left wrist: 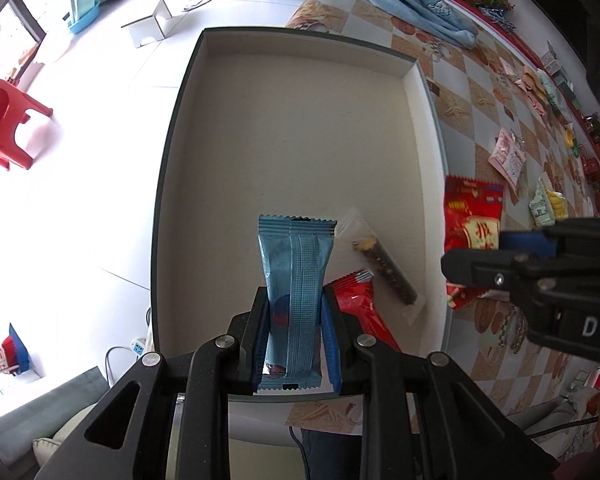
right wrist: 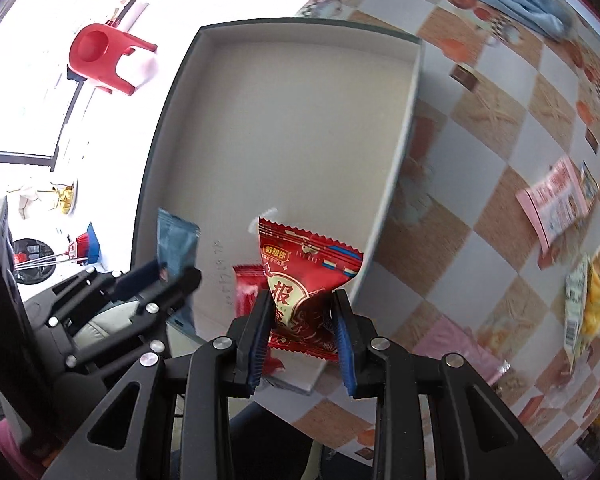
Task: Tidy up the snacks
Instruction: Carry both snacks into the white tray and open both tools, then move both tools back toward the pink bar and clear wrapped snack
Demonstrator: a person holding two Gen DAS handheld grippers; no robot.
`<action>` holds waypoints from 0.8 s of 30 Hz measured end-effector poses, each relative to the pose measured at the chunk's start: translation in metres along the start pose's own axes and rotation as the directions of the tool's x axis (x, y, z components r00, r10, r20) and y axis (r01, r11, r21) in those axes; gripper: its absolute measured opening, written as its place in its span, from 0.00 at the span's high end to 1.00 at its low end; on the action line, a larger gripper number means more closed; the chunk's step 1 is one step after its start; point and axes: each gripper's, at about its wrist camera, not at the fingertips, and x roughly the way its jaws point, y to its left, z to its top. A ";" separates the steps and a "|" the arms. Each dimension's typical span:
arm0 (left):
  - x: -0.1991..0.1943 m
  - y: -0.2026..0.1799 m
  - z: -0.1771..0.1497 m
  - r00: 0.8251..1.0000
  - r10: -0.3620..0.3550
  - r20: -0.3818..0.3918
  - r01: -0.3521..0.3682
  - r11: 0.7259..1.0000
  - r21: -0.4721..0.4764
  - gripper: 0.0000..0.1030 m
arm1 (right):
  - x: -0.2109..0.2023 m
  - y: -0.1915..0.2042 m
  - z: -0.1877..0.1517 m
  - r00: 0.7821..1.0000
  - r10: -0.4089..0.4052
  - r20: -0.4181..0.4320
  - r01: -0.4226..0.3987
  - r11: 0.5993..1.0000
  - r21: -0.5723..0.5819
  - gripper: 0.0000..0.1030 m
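The table [left wrist: 480, 92] filled most of the room as I saw it, covered in a checked cloth printed with food pictures, and on its near end sat a big shallow box [left wrist: 300, 40] with dark outer walls and a pale, plain floor. Most of that floor was still bare. Only two things lay in it, down in the near corner: a red packet [left wrist: 364, 308] and, just beside it, a clear sleeve with a dark bar [left wrist: 384, 268] inside. So the sorting looked barely begun to me, with two snacks put away and two more on their way.

Further along the cloth, well apart from the box, several packets still waited: a pink one [left wrist: 508, 158], and a white and yellow one [left wrist: 548, 204] near it, with more small things beyond that were too distant to make out.

Over the box's near end, the left gripper [left wrist: 294, 334] was clamped on a blue wrapper [left wrist: 296, 264], long and narrow, with a ribbed seam running down its back and crimped, saw-toothed ends. It hung upright between the blue pads, pointed straight down at the box floor.

The right gripper [right wrist: 302, 340] was closed on a red bag [right wrist: 308, 280], squarish and puffy, printed with gold and white lettering; the pads pinched its waist so the foil creased inward. It hovered over the box's near right corner.
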 end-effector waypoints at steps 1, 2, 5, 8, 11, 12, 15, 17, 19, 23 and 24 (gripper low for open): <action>0.001 0.001 -0.001 1.000 0.002 -0.002 -0.002 1.000 -0.004 0.74 | 0.001 0.003 0.003 1.000 -0.003 0.001 0.003 1.000 -0.006 0.70; 0.002 0.003 -0.001 1.000 0.005 -0.004 -0.005 1.000 -0.007 0.74 | 0.003 0.010 0.008 1.000 -0.006 0.002 0.007 1.000 -0.012 0.70; 0.005 0.004 -0.002 1.000 0.017 -0.014 -0.017 1.000 -0.015 0.67 | 0.002 0.013 0.010 1.000 -0.006 0.000 0.006 1.000 -0.019 0.69; 0.004 0.004 -0.004 0.998 0.060 -0.010 -0.060 0.998 -0.018 0.33 | 0.000 0.014 0.007 1.000 -0.012 -0.002 0.012 1.000 -0.015 0.59; 0.002 0.004 -0.005 0.999 0.053 -0.003 -0.053 0.998 -0.025 0.27 | -0.005 0.012 0.004 1.000 -0.026 0.014 0.026 1.000 -0.011 0.23; 0.003 0.004 -0.006 0.999 0.051 -0.011 -0.051 0.998 -0.025 0.27 | -0.006 0.011 0.003 0.999 -0.028 0.019 0.028 1.000 -0.009 0.23; 0.005 0.001 -0.007 0.998 0.058 -0.024 -0.058 0.998 -0.017 0.26 | -0.006 0.001 -0.002 1.000 -0.029 0.005 0.029 1.000 0.009 0.23; 0.007 0.000 -0.009 0.998 0.057 -0.033 -0.057 0.998 -0.013 0.26 | -0.005 -0.010 -0.004 1.000 -0.030 -0.008 0.030 0.999 0.028 0.23; 0.007 -0.001 -0.010 0.998 0.055 -0.039 -0.055 0.998 -0.008 0.26 | -0.003 -0.025 -0.014 0.999 -0.030 -0.026 0.032 0.997 0.064 0.12; 0.009 -0.005 -0.015 0.997 0.055 -0.050 -0.054 0.998 0.016 0.25 | -0.001 -0.053 -0.038 0.998 -0.055 -0.039 0.059 0.991 0.124 0.00; 0.009 -0.007 -0.018 0.997 0.055 -0.052 -0.053 0.998 0.026 0.25 | -0.001 -0.059 -0.043 0.997 -0.058 -0.045 0.064 0.989 0.136 0.00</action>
